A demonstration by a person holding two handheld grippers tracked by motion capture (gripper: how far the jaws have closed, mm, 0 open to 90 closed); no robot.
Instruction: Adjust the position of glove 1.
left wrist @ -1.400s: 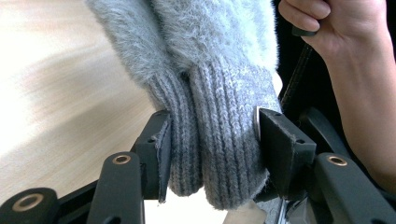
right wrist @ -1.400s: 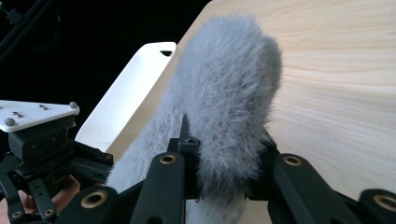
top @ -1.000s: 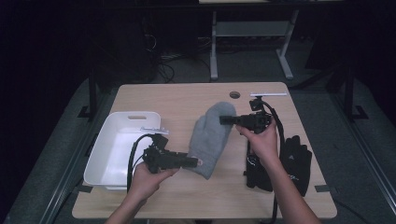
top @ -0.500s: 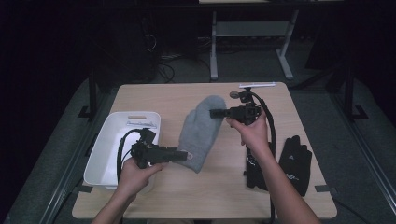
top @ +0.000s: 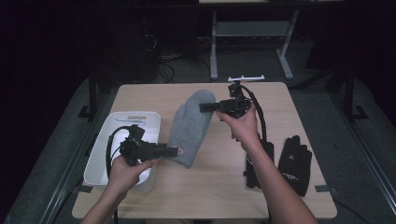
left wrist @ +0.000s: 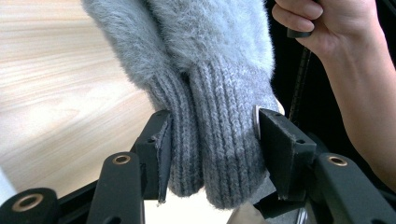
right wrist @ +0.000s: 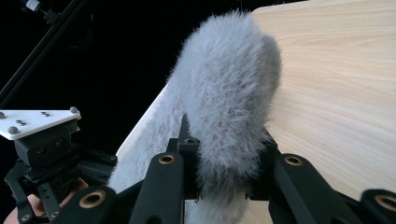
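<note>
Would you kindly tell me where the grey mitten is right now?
In the high view the grey mitten hangs mid-table between both grippers, right of the white bin.

Room was dark, only the table (top: 280, 107) lit from above, with a soft glare. High view was slightly soft; gripper views sharp on the mitten (left wrist: 210, 70), their backgrounds black and underexposed.
</note>
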